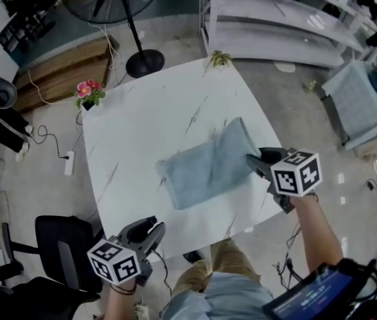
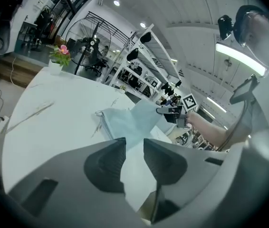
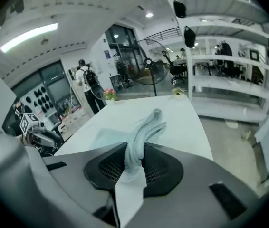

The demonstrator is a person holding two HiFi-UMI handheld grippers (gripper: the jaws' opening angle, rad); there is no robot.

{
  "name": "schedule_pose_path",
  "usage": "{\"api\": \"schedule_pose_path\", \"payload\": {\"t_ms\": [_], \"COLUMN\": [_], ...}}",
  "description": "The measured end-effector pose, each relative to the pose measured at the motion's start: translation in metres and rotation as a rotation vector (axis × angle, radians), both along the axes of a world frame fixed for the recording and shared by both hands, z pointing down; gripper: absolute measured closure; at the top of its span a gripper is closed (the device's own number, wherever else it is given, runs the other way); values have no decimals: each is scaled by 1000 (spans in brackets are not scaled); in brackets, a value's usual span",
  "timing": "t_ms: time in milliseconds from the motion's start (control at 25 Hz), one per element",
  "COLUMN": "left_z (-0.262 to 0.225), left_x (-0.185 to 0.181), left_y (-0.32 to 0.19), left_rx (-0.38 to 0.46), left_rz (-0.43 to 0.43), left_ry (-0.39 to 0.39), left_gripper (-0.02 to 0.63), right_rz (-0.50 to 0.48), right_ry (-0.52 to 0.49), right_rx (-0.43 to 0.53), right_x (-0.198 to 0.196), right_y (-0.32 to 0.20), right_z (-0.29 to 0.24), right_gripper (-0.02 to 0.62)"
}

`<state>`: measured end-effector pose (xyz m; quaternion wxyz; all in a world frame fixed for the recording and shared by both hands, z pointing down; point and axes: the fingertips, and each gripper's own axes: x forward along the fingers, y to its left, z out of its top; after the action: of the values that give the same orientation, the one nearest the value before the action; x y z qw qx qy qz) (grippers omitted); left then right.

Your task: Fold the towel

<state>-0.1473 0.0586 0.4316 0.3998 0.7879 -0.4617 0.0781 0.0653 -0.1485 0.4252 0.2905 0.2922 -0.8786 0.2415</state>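
A light blue towel [image 1: 205, 169] lies half bunched in the middle of the white marble-look table [image 1: 148, 112]. My right gripper [image 1: 252, 159] is at the towel's right edge and is shut on it. In the right gripper view the cloth [image 3: 146, 127] runs up out of the pinch between the two pads [image 3: 134, 151], lifted off the table there. My left gripper [image 1: 150, 231] is at the table's near edge, apart from the towel. Its jaws [image 2: 134, 148] stand a little apart with nothing between them, and the towel [image 2: 125, 122] lies beyond them.
A small pot of pink flowers [image 1: 90, 93] stands at the table's far left corner, and a little green plant [image 1: 220, 59] at the far edge. A fan stand [image 1: 142, 62] and white shelving [image 1: 282, 19] are behind the table. An office chair [image 1: 62, 245] is at the near left.
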Motion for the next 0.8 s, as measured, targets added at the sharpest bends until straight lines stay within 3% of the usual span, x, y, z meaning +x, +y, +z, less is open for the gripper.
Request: {"api": "schedule_pose_path", "payload": {"t_ms": [240,440,800], "left_z": [-3,11,1], "left_x": [-20,-40,-49], "left_y": [45,85,116], "left_rx": [25,40,7], "left_rz": [-85,-152,-242], "left_ry": [9,38,56], "left_gripper": [488,488,491], "right_rz": [-196,-319,-446], "right_ry": [100,168,277], "right_rx": [147,209,283], "right_x": [-70,-135,-172], "right_y": [39,76,102], "right_z": [-29,-8,7], "right_gripper": [497,498,497]}}
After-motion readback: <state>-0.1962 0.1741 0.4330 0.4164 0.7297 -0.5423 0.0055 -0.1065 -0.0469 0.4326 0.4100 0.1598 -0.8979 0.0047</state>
